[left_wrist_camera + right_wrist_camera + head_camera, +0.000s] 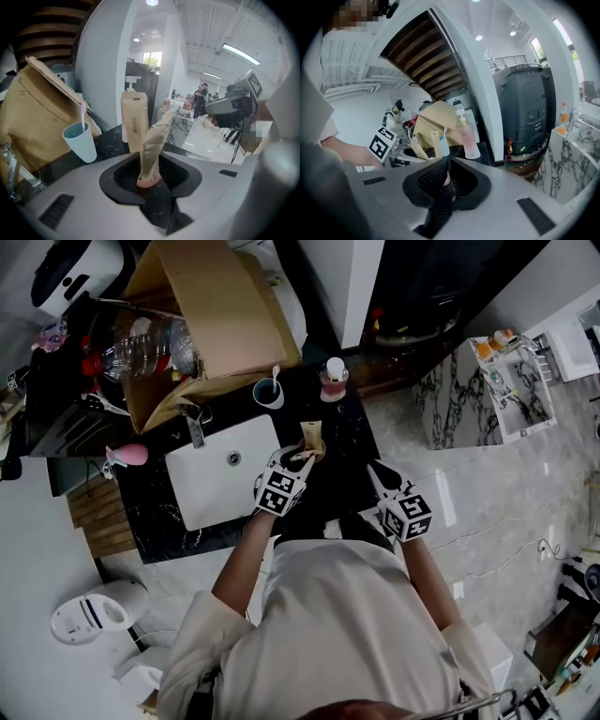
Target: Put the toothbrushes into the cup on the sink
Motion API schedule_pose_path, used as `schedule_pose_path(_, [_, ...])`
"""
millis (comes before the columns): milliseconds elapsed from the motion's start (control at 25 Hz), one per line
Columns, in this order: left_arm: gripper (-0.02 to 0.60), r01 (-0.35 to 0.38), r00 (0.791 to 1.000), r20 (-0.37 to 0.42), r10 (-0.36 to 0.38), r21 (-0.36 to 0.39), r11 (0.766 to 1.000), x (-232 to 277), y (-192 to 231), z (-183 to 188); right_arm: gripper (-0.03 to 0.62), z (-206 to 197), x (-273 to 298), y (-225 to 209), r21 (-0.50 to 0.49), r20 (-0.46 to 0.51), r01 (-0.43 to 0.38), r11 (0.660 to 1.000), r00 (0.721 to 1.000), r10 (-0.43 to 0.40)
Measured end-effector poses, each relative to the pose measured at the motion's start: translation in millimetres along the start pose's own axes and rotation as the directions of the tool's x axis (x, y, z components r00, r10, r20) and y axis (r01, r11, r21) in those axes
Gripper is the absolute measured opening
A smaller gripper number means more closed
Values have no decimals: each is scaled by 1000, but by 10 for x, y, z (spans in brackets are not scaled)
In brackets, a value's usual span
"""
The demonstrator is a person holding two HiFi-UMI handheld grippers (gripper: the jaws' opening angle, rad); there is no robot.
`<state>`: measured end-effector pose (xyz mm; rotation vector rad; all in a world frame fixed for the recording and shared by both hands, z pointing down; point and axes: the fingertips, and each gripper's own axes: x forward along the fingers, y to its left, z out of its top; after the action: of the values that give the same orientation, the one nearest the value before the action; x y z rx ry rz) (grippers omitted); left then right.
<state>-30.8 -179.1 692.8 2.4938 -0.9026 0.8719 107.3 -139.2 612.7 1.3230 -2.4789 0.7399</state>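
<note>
My left gripper [151, 186] has its jaws spread. The tan paper toothbrush packet [152, 140] stands upright between them, reddish end down at the pads, above the black counter [349, 442] just right of the sink [211, 498]. My right gripper [445, 180] has its jaws pressed together, well clear of the packet. The blue cup [80, 142] stands on the counter behind the sink, with one pink toothbrush [83, 117] already in it.
</note>
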Motion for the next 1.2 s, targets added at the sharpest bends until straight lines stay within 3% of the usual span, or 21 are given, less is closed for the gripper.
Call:
schedule_pose_path(360, [212,-50,999,9,50,-29,998,-128,-3,-3,42,40,-22,35,-21,1,-45,999,999,45])
schedule_pose_path(880, [211,-143,986,71,148,-73,987,-633,-65,137,43,254,-30,162,-76,4,-133,988,991,133])
schedule_pose_path(1200, [184,-234,956,145,253,-142,962,-978,-136,249,43,352,-95,177,-125,-15,-194,973,981,194])
